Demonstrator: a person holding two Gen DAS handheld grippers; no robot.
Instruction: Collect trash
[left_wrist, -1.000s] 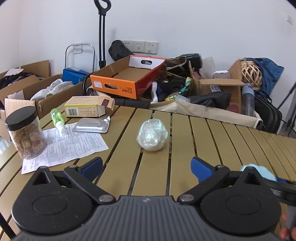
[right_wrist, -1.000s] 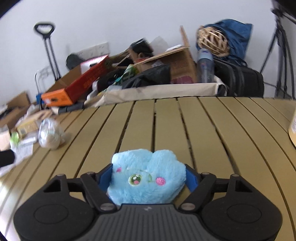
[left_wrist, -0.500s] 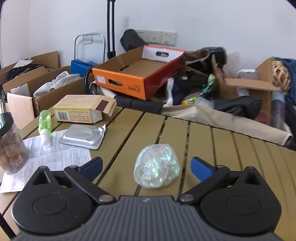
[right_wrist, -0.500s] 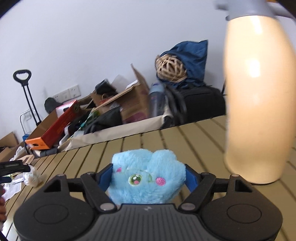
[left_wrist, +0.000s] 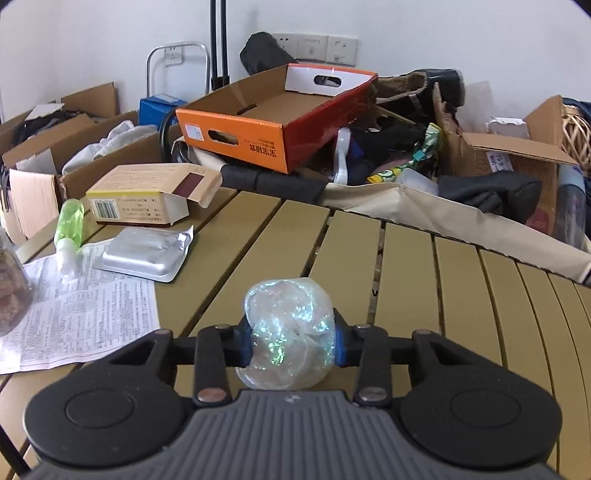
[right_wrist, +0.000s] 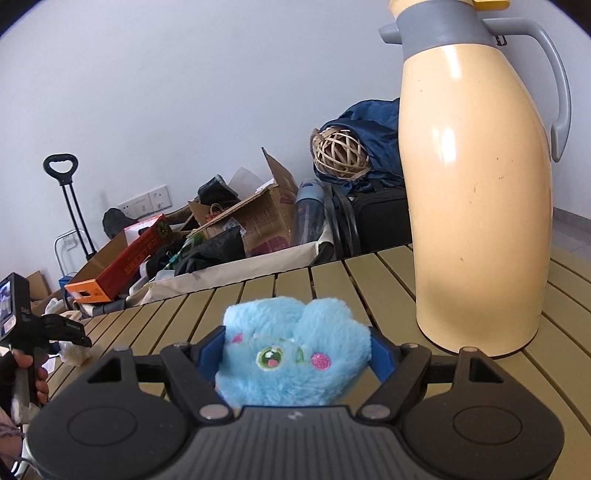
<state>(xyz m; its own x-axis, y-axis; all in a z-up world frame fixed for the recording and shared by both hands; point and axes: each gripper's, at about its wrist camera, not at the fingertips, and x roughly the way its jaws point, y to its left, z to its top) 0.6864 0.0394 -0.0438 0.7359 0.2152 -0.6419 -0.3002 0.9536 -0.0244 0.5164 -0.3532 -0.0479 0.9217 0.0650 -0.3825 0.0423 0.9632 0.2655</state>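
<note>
Wad position: plastic wad (left_wrist: 290, 334) sits on the slat table (left_wrist: 406, 280), squarely between the pads of the left gripper (left_wrist: 291, 341).
Left gripper: jaws closing; both blue pads touch the wad's sides.
Wad axis: roughly round, no clear long axis.
Nearer hand: left; its gripper (right_wrist: 61, 328) is well apart from the right gripper (right_wrist: 297, 356).
Right gripper: clamped on a blue plush (right_wrist: 291, 354), beside the flask (right_wrist: 480, 206).
View difference: only the right view shows the left hand (right_wrist: 22, 373); only the left view shows pad contact.
Nearby litter: leaflet (left_wrist: 74, 310), foil pack (left_wrist: 147, 253).

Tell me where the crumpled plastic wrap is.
Left wrist view, bottom centre: the crumpled plastic wrap sits between the closing left tool's pads, right of the printed leaflet.
</note>
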